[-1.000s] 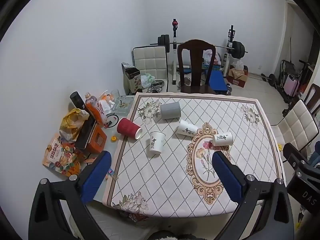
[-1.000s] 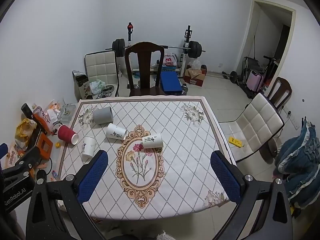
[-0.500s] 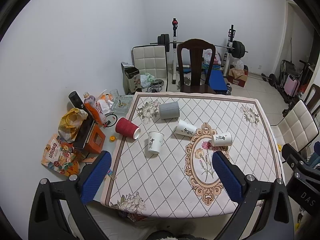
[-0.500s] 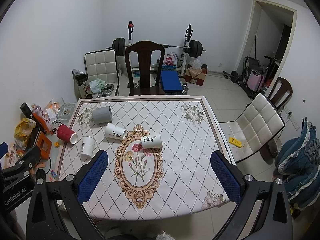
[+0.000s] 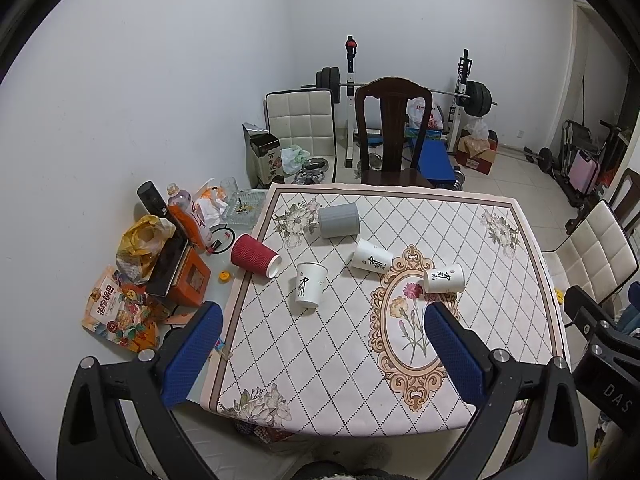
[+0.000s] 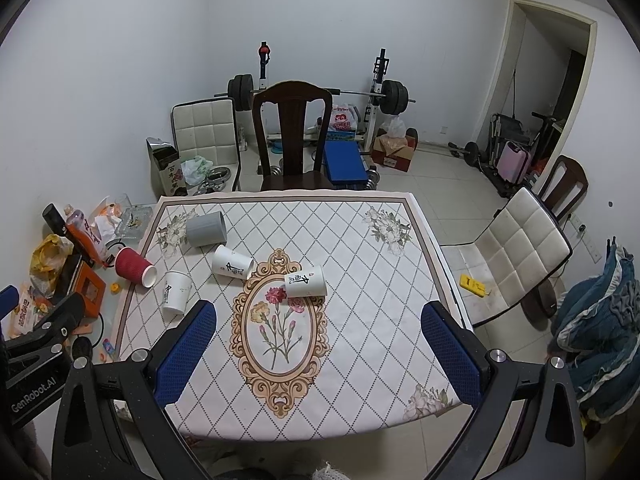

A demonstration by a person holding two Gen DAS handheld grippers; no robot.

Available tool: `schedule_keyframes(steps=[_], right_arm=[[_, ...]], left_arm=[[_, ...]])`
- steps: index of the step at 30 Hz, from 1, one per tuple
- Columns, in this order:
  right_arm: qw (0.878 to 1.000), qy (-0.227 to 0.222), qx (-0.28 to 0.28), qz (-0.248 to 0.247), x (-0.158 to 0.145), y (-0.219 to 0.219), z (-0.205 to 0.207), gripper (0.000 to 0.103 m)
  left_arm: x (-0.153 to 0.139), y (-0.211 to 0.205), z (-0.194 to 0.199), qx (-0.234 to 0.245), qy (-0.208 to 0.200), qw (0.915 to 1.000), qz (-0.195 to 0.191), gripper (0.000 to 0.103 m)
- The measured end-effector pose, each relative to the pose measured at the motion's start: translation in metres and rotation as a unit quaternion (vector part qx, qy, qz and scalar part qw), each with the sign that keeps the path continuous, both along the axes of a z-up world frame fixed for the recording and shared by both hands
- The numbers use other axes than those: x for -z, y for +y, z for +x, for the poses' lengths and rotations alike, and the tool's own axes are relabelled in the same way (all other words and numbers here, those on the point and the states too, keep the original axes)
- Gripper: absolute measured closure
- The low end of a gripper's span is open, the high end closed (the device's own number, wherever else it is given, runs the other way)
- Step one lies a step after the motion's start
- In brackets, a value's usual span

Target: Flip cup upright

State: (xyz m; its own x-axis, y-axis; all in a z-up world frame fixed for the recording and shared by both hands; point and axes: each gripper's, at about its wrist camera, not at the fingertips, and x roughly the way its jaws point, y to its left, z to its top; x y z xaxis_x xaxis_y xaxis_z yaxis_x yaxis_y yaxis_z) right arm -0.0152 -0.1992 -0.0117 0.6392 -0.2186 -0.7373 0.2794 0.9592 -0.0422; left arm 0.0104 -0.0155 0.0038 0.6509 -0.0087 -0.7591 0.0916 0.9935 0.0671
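We hold the left gripper (image 5: 320,344) and right gripper (image 6: 318,344) above the table (image 6: 360,360), both spread wide, gripping nothing. Five cups: a ribbed red cup (image 5: 254,255) at nine o'clock, a ribbed grey cup (image 5: 339,220) at eleven, and three smooth white paper cups (image 5: 444,278) near centre, one standing.

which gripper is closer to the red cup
Left. The left gripper hangs over the table's near left side, with the red cup just ahead, off its left finger. The right gripper is farther right, and there the cup lies far left.
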Motion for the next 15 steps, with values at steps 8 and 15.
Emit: schedule_keyframes(steps=[8,15], right_arm=[[1.000,0.000,0.000,-0.002,-0.0002,0.0000,0.0004,0.000],[1.000,0.001,0.000,-0.003,-0.0004,-0.0013,0.0013,0.000]], left_arm=[[0.0037,-0.0025,0.0022,0.000,0.000,1.0000,-0.003,0.000],[0.0058,-0.0043,0.0017,0.000,0.001,1.0000,-0.006,0.000]])
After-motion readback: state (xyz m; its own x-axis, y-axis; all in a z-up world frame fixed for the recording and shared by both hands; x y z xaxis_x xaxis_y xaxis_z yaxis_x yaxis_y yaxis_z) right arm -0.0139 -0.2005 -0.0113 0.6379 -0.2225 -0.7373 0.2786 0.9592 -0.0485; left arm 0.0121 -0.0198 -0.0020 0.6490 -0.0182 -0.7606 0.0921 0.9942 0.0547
